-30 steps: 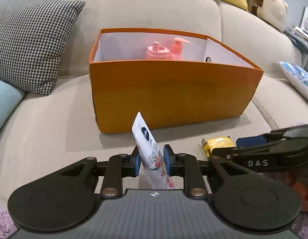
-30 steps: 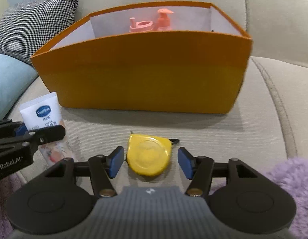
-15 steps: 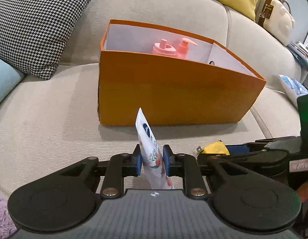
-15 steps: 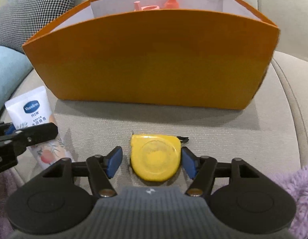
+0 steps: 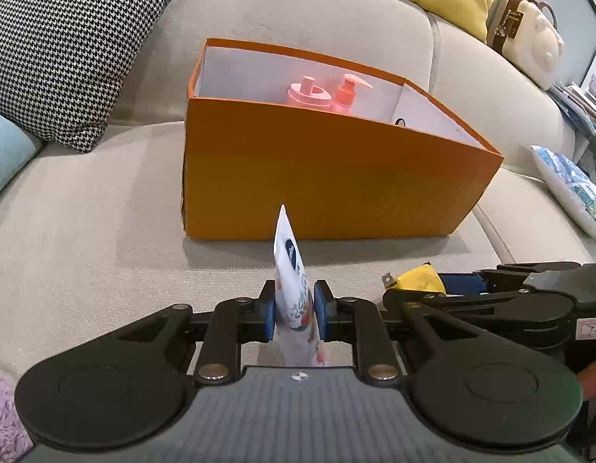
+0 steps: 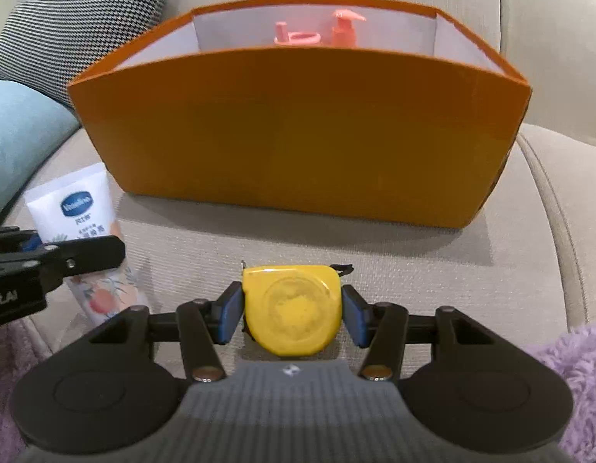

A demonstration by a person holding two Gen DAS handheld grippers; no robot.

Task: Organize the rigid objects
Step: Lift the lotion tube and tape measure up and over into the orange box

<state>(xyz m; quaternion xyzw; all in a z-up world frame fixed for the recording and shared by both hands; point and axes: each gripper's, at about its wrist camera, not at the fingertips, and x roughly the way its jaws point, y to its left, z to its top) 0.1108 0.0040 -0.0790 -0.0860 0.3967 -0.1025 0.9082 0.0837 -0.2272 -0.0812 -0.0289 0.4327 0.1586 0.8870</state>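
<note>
Setting: beige fabric sofa seat (image 5: 85, 212), with a houndstooth black-and-white cushion (image 5: 62, 42) to the left of the box and a purple fluffy throw (image 6: 568, 378) at the near edge.
Landmark: open orange cardboard box with white lining (image 5: 329, 177), standing on the seat against the sofa back.
Box contents: two pink plastic pump bottles (image 5: 325, 92) upright at the box's far wall; the rest of the interior is hidden behind the front wall.
Left hand-held gripper (image 5: 294, 310): narrow, pads pressed on a white soft plastic lotion tube with a blue logo and floral print (image 5: 292, 270), just in front of the box's front wall, toward its left end.
Tube attitude: edge-on and upright in the left wrist view; its lower end is hidden below the fingers.
Right hand-held gripper (image 6: 292, 314): half-wide, blue pads set against both sides of a yellow round-bodied plastic tape measure (image 6: 292, 308), in front of the box's middle.
Contact note: the right pad looks barely touching, so firmness of that grip is uncertain.
Stage, judged: both items gripped in front of the box, neither yet inside it.
Risk one: the tube is soft; squeezed near its middle, it may buckle or pivot between the pads during a lift.
Risk two: the tape measure's curved, smooth sides could slip out of a light grip.
Risk three: the box front wall is tall; a low carry could catch the rim and shove the box back.
Risk four: the two tools sit close together and could collide on the way over.
</note>
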